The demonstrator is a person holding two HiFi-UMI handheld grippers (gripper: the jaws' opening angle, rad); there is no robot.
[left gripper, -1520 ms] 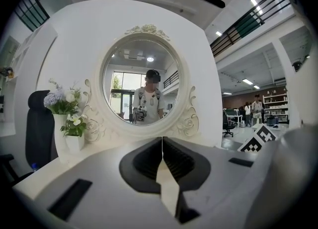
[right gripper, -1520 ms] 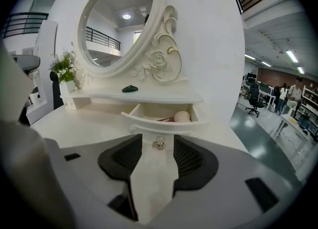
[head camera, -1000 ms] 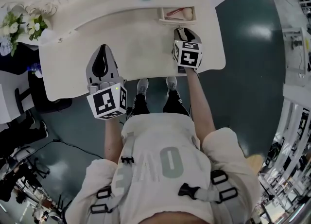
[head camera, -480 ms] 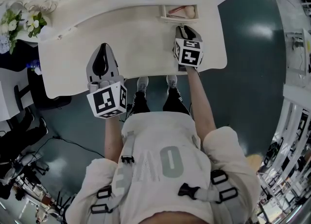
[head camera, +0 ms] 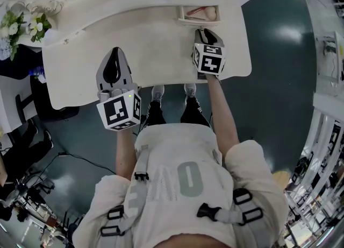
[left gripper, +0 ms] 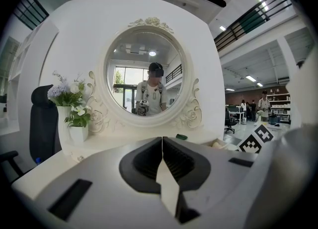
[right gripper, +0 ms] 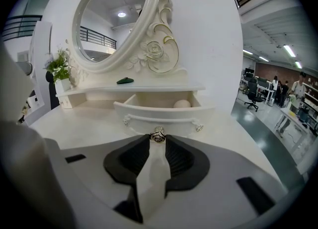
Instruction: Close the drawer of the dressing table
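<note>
While the drawer [right gripper: 159,110] stands open, right jaws pinch its knob [right gripper: 158,134]

Pulled out below the oval mirror [right gripper: 112,17], at the dressing table's [head camera: 150,45] right end, the cream drawer has a curved front and holds something pale and round. The right gripper's [head camera: 206,32] jaws, which have just been closing, clamp the metal knob. The left gripper's [left gripper: 162,139] jaws meet, empty.

Drawer [right gripper: 164,113]: small, shallow, cream-white; pulled open and level, at the far right of the tabletop, below a low shelf.
Knob [right gripper: 158,134]: round, metallic, centred on the drawer front.
Dressing table [head camera: 145,42]: white, with a curved near edge.
</note>
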